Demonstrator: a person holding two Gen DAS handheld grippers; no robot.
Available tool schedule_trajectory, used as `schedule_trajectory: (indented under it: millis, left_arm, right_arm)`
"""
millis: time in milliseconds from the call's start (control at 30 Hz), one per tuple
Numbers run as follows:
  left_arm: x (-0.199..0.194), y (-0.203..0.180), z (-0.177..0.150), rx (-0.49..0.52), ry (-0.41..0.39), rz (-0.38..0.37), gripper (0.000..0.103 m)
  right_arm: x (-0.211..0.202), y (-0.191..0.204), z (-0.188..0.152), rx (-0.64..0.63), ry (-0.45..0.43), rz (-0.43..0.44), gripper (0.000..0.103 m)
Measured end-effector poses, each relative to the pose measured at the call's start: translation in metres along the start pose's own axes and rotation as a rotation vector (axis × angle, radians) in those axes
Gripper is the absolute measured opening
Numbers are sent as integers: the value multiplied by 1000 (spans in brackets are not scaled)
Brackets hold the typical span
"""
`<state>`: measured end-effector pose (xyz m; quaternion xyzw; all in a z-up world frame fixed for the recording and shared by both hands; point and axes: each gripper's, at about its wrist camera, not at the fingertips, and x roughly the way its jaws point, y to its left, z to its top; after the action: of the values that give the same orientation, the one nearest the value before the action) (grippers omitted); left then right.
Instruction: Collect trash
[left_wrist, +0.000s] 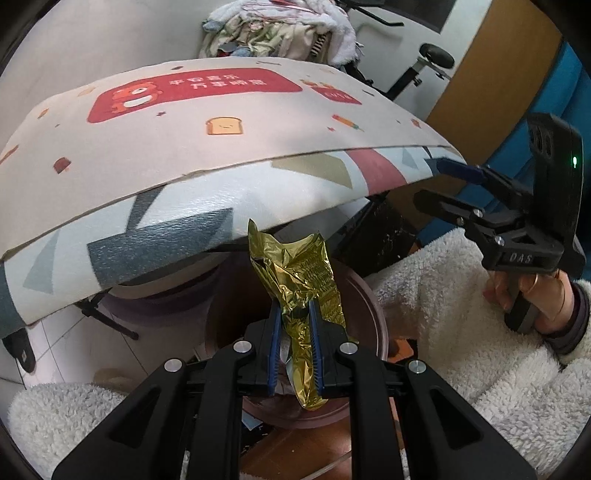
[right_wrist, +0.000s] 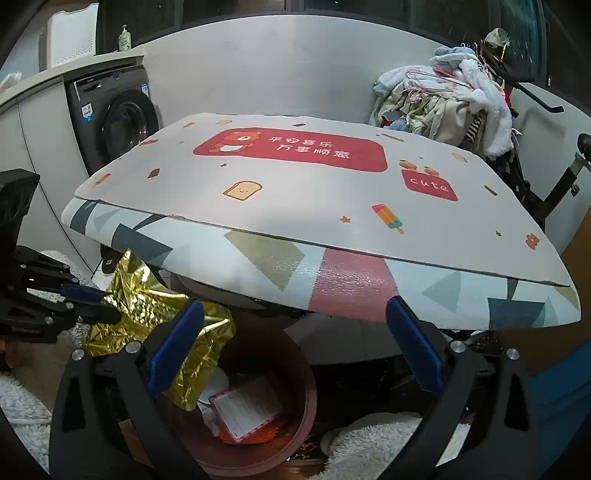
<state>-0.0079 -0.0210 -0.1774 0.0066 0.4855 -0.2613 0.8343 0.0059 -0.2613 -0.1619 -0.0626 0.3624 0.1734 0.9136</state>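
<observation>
My left gripper is shut on a crumpled gold foil wrapper and holds it over a round brown bin under the table edge. In the right wrist view the gold foil wrapper hangs from the left gripper just above the brown bin, which holds a pink-edged card and orange scraps. My right gripper is open and empty, held above the bin; it also shows in the left wrist view at the right, beside the table edge.
A low table with a cartoon-print mat overhangs the bin. A washing machine stands at back left, a pile of clothes at back right. White fleece covers my lap around the bin.
</observation>
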Motion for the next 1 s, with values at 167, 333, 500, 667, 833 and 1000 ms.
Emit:
schedule_trajectory:
  millis: [167, 333, 500, 667, 833, 1000]
  left_arm:
    - [-1, -15, 0, 67, -26, 42, 49]
    - [-11, -8, 2, 34, -80, 97, 74]
    - [-27, 5, 3, -42, -155, 135, 89]
    - [-38, 18, 4, -112, -198, 163, 93]
    - [-45, 24, 4, -146, -223, 181, 95]
    - [-59, 28, 9, -168, -265, 223, 97]
  right_arm:
    - [-1, -2, 0, 9, -2, -1, 97]
    - [-2, -2, -1, 11, -3, -4, 97]
    - [-2, -2, -1, 10, -2, -3, 97]
    - [-2, -3, -2, 9, 0, -5, 97]
    - [-2, -3, -1, 10, -1, -4, 97]
    - [-5, -8, 4, 40, -4, -7, 97]
